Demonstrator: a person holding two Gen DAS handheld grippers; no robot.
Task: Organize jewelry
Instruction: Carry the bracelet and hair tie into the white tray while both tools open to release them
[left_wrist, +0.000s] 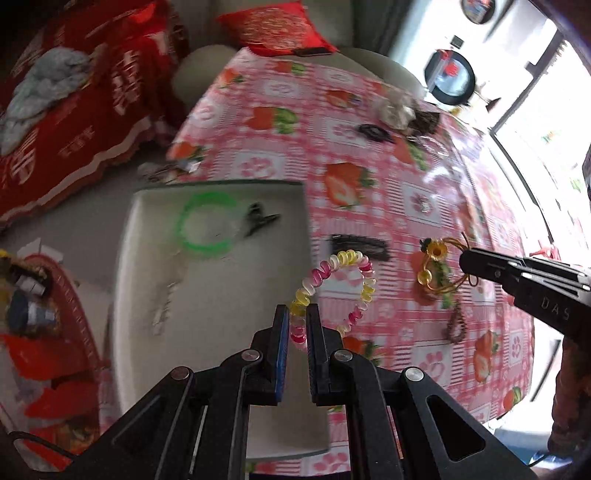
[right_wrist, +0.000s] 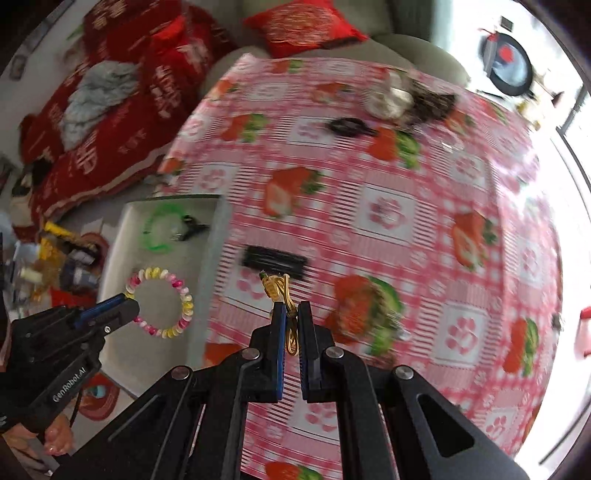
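Left wrist: left tool clamps the coil bracelet; right tool clamps the gold bracelet.

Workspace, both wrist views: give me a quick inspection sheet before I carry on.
Surface: pink strawberry-print tablecloth; white tray at its left edge.
Job's things: green bangle and black clip lie in the tray; spiral hair tie and gold beaded bracelet are held; black comb clip, brown bead bracelet and dark hair pieces lie on the cloth.
Clutter: red basket of small items left of the tray.
Grippers: left gripper shut on the hair tie; right gripper shut on the gold bracelet.
Cables: thin dark cord at the left gripper.
Surroundings: red bedding, red cushion, bright window on the right.
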